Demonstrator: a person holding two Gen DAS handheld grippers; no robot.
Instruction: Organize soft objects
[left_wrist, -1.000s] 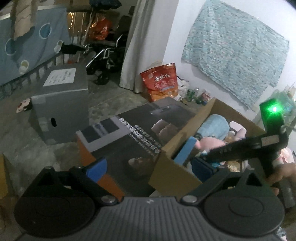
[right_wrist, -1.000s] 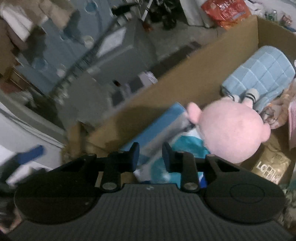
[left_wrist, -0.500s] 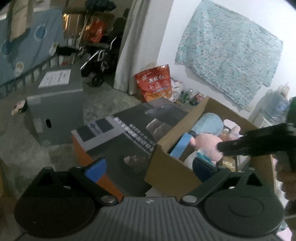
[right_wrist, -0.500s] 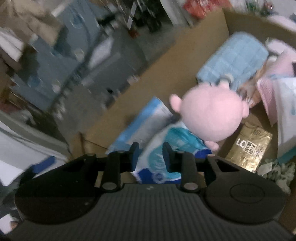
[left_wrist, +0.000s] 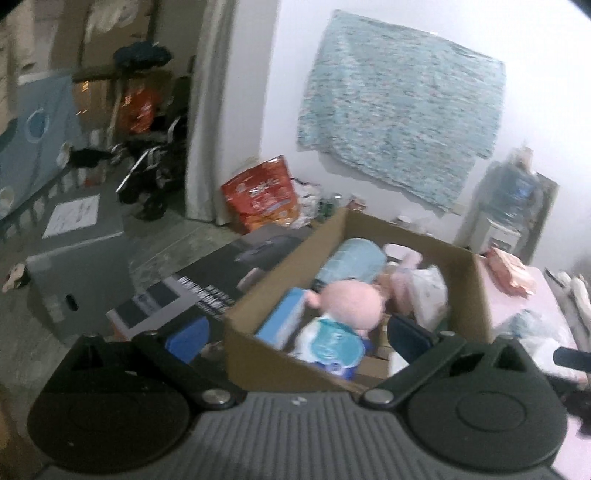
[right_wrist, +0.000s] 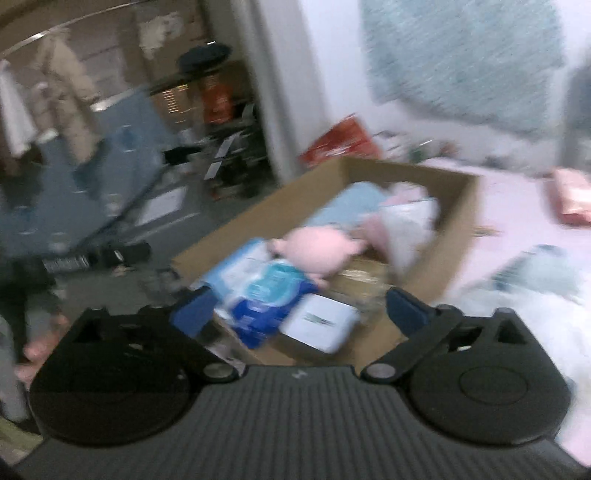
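Left wrist view: the left claw stands wide and holds nothing; its blue pads straddle the near corner of the cardboard box from above. The box is open-topped and holds the soft objects: a pink plush toy near the middle, a light blue cushion toward the far wall, a blue-and-white wipes pack against the near wall, and a pale blue packet leaning on the left wall. The upright walls keep the load together, which is probably why items are packed close. A dark printed carton lies flat just beside the box on the left; a grey box stands on the floor well apart. The box rim is the edge to clear. Open room lies above the box.

Right wrist view (blurred): the right claw is likewise spread wide and empty, above the near end of the cardboard box. The pink plush toy rests on the other contents, touching the wipes pack. A flat white packet lies near the front. To the right, a pink bed surface carries further soft items, too blurred to name. Judged from this, either claw has free room for descent over the plush.
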